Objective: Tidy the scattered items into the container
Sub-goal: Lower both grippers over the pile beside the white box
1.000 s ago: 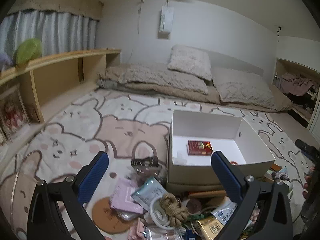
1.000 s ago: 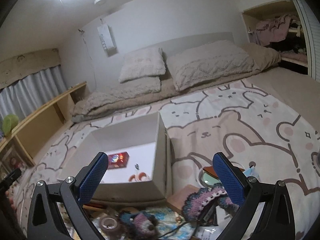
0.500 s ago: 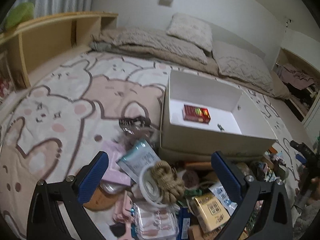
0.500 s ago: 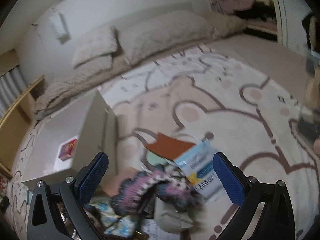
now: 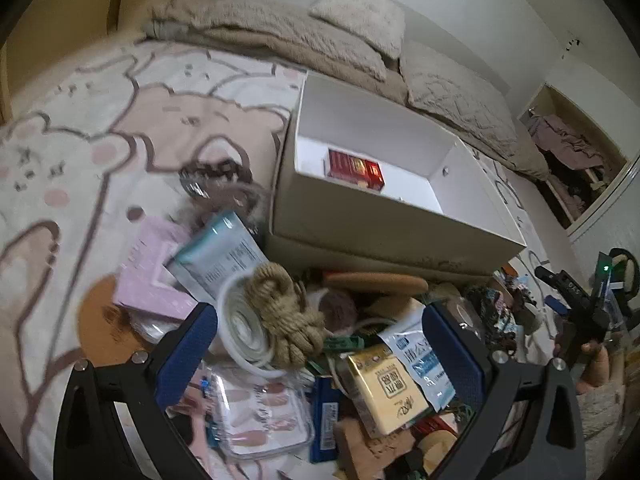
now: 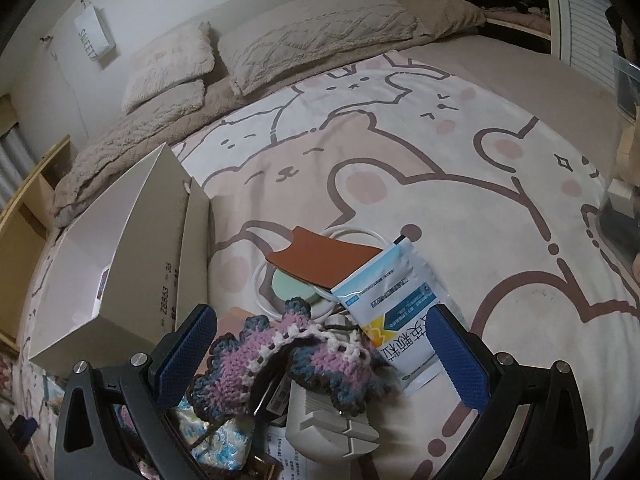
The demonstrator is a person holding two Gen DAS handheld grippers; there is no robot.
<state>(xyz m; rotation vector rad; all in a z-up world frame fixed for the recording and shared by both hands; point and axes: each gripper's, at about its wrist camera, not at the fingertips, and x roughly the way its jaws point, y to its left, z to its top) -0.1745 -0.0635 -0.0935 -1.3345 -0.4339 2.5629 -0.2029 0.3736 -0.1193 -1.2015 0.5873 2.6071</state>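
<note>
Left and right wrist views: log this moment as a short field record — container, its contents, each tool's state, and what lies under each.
container: white box, open top, on the cartoon-print bedspread
contents visible: one red packet
left tool: open, empty, over the pile
under left tool: rope bundle, white cable coil, gold box
right tool: open, empty
under right tool: crocheted piece, blue-white sachet
task status: most items outside the box

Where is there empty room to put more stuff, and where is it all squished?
Inside the white box, the floor right of the red packet is bare. The bear blanket beyond the blue sachet is open too. It is crowded in front of the box, around the rope bundle.
</note>
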